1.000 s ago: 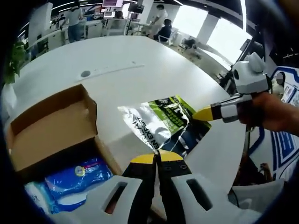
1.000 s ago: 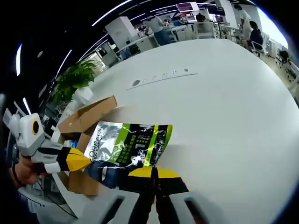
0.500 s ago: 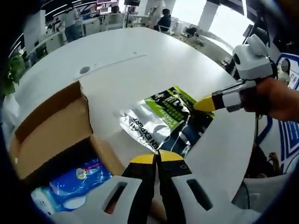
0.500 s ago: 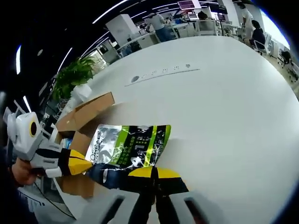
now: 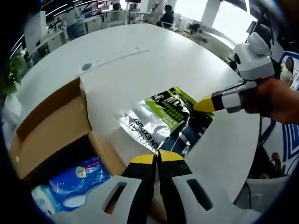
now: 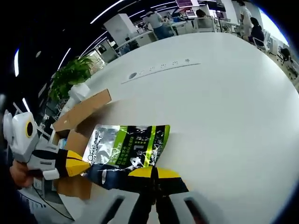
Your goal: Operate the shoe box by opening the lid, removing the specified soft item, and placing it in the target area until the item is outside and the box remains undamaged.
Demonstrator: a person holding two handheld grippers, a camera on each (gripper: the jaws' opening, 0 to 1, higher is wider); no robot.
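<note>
A soft silver, green and black pouch [image 5: 166,119] is stretched between both grippers over the white table, just right of the open cardboard shoe box [image 5: 51,126]. My left gripper [image 5: 157,157] is shut on the pouch's near edge. The right gripper [image 5: 204,103] comes in from the right, held by a hand, and pinches the pouch's far corner. In the right gripper view the same pouch [image 6: 128,147] sits in front of my right gripper [image 6: 154,172], which is shut on it. The left gripper [image 6: 77,157] grips its left end, with the box [image 6: 77,114] behind.
Blue plastic packets [image 5: 79,175] lie inside the box. The round white table [image 6: 224,93] has a small grommet [image 5: 86,67] and a cable slot farther out. A potted plant [image 6: 72,77] stands beyond the box. People and desks are in the background.
Both grippers keep their hold on the pouch. It has drifted slightly, and the views have shifted a little with the hands. The box has not moved.
</note>
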